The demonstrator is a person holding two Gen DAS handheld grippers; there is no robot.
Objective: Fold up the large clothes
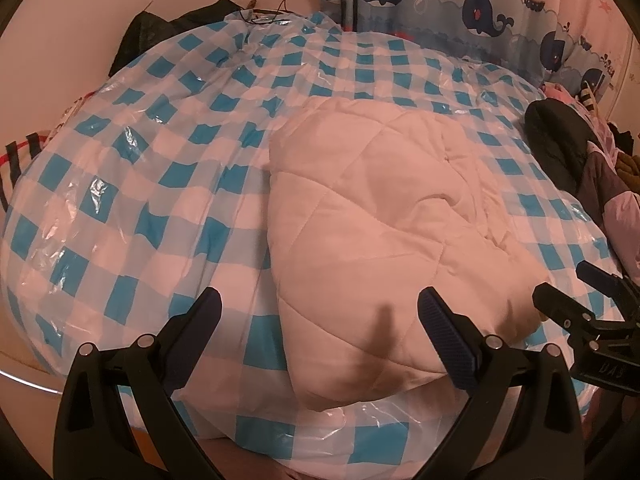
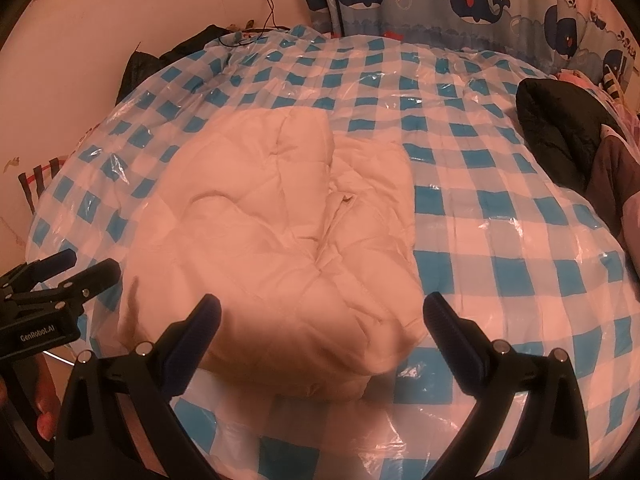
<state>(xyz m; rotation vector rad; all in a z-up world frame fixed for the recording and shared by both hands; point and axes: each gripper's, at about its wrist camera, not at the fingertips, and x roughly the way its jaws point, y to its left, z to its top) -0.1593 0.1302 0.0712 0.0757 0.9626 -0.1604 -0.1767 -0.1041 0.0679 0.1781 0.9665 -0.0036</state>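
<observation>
Your left gripper point(image 1: 320, 308): jaws spread wide, nothing between the pads, pointing forward and down | your right gripper point(image 2: 322, 314): jaws likewise wide apart and empty, same forward-down tilt | the two grippers sit side by side, near each other, neither touching the other

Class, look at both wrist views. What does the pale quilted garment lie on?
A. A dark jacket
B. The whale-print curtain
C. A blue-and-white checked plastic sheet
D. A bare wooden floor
C: the quilted garment rests folded on the glossy blue-and-white checked plastic sheet, which shows on all sides of it, while both the left gripper and the right gripper hover open above it.
</observation>
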